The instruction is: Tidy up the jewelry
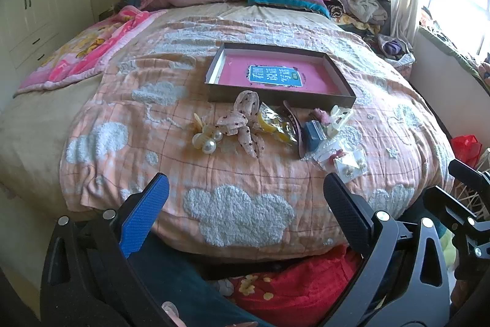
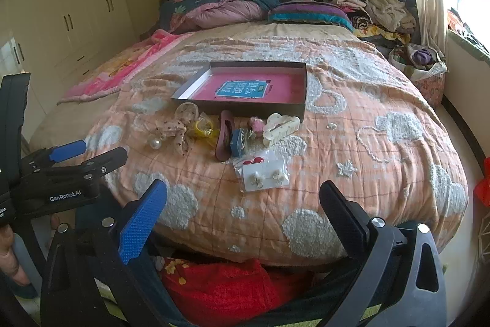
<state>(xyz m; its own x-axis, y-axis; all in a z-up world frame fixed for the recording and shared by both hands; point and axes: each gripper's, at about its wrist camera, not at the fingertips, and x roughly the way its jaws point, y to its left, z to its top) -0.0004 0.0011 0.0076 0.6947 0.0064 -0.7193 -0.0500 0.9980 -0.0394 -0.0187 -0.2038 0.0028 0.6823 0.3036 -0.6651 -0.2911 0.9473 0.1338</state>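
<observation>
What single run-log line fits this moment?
left gripper: open, empty | right gripper: open, empty | jewelry pile: on quilt | box: no jewelry inside

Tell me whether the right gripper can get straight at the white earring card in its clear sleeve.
Probably yes. The right gripper is open and empty, and the white earring card in its clear sleeve lies nearest it on the peach cloud-patterned quilt, with only bare quilt between. The red-bead packet touches the card's far edge.
</observation>
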